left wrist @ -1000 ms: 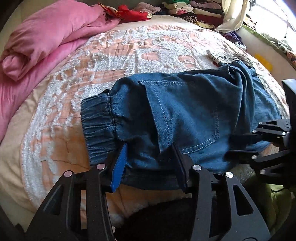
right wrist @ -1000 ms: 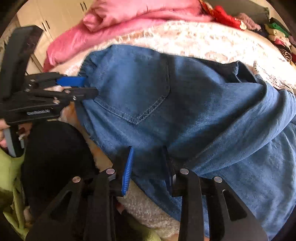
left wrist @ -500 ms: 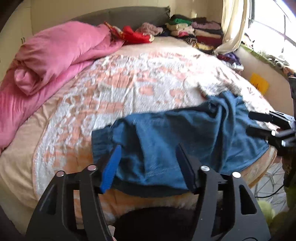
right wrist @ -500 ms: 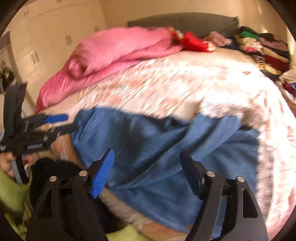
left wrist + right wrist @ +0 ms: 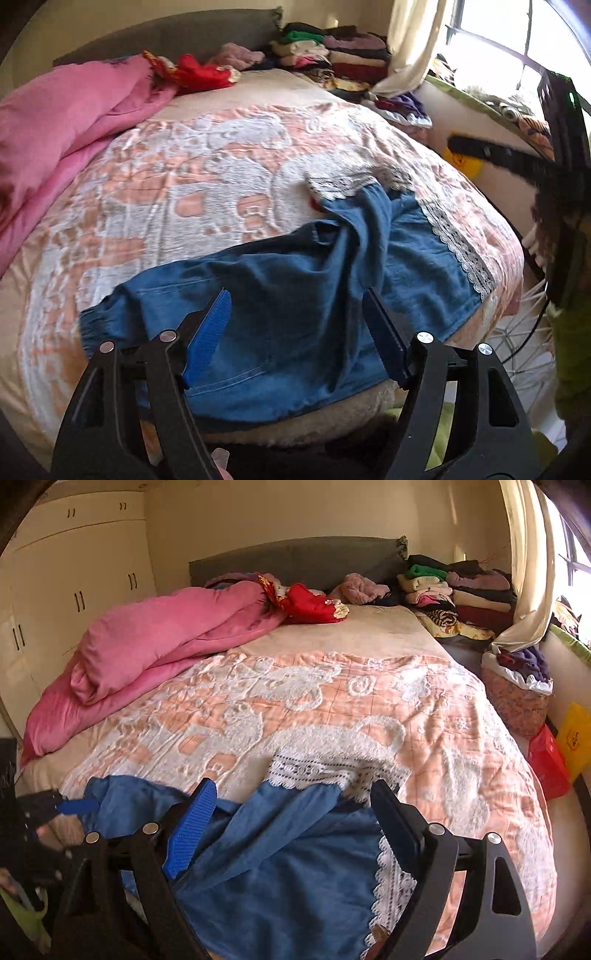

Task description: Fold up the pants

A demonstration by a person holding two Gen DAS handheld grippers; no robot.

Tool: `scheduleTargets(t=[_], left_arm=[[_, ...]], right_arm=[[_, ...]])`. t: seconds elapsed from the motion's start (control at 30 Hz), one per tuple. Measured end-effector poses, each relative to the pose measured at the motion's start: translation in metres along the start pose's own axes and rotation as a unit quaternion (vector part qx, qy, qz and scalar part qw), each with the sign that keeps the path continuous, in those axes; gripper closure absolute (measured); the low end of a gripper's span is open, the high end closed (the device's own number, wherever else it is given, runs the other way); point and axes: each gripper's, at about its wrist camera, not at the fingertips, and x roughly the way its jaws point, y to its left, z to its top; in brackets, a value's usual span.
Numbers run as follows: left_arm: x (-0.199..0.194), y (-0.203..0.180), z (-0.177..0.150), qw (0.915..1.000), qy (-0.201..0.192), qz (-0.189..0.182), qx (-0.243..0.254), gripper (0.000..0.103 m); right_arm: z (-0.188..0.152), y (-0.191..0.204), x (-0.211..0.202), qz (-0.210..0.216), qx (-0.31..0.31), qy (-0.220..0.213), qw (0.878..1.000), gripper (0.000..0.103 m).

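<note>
Blue denim pants (image 5: 288,295) with white lace trim lie rumpled across the near edge of the bed, elastic waistband at the left. They also show in the right wrist view (image 5: 288,860). My left gripper (image 5: 299,332) is open and empty, raised above the waist end. My right gripper (image 5: 291,827) is open and empty above the leg end near the lace hem (image 5: 388,878). The right gripper shows at the right edge of the left wrist view (image 5: 491,151); the left gripper shows at the left edge of the right wrist view (image 5: 66,806).
The bed carries a peach and white patterned blanket (image 5: 332,709). A pink duvet (image 5: 155,642) lies bunched at the left. Stacks of folded clothes (image 5: 454,590) sit at the far right by the headboard. Bags (image 5: 546,764) stand beside the bed on the right.
Both grippers have let go of the pants, opened wide and lifted back from the bed. The pants now lie loose on the blanket.
</note>
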Motion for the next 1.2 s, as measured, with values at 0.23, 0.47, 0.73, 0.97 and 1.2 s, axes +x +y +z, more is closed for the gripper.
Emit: scheduleTargets(t=[0.23, 0.47, 0.73, 0.97, 1.2], left_arm=[[0.026, -0.019, 0.000, 0.9987, 0.025, -0.045, 0.004, 0.037], [0.046, -0.030, -0.007, 0.9960, 0.052, -0.072, 0.007, 0.037], [0.068, -0.040, -0.011, 0.9920, 0.079, -0.097, 0.011, 0.045], [0.094, -0.037, -0.012, 0.9869, 0.100, -0.125, -0.019, 0.046], [0.109, -0.041, -0.013, 0.9880, 0.106, -0.112, -0.005, 0.046]], right_arm=[[0.016, -0.012, 0.019, 0.015, 0.009, 0.018, 1.000, 0.019], [0.028, -0.022, 0.067, 0.011, 0.018, 0.062, 0.998, 0.019], [0.031, -0.006, 0.127, 0.010, -0.002, 0.111, 0.994, 0.019], [0.028, 0.028, 0.190, -0.009, -0.035, 0.158, 0.987, 0.019], [0.016, 0.021, 0.238, -0.044, -0.022, 0.185, 0.982, 0.061]])
